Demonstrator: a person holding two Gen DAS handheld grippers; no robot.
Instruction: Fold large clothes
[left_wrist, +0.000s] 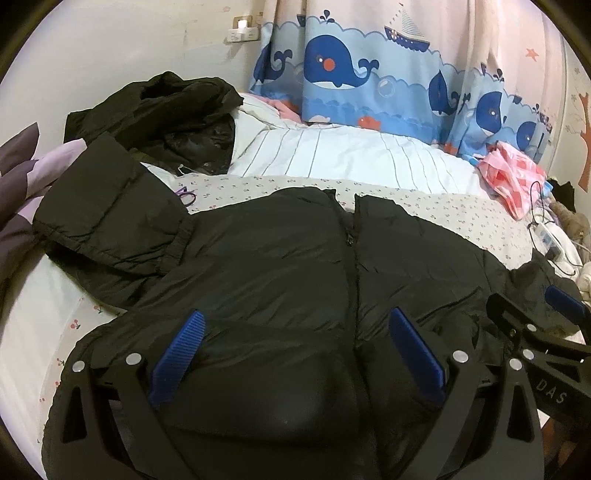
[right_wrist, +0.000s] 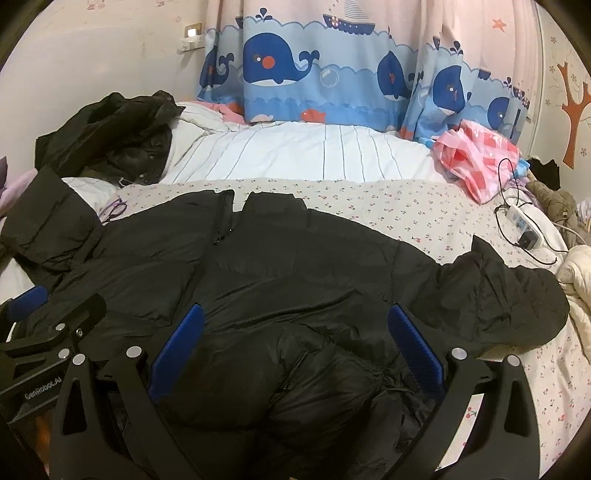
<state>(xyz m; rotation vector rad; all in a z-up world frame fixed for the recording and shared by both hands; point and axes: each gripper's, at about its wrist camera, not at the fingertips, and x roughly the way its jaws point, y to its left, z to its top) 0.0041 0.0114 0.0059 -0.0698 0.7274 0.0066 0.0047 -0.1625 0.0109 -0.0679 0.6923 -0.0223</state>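
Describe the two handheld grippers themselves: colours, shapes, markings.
Both match: the left gripper and right gripper have matte black cut-out arms, silver round rivets and ribbed blue finger pads. Side-on, the right one's body reads "DAS"; the left one's reads "GenRobot.AI". No cables visible.

light: dim indoor, soft | shadows: faint | focus: slightly soft | edges: fisheye-bent, dark vignette

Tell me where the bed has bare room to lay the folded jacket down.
Best: the floral sheet between the black puffer jacket and the striped quilt. Right edge is crowded by the power strip and pink bag; far left holds another dark coat.
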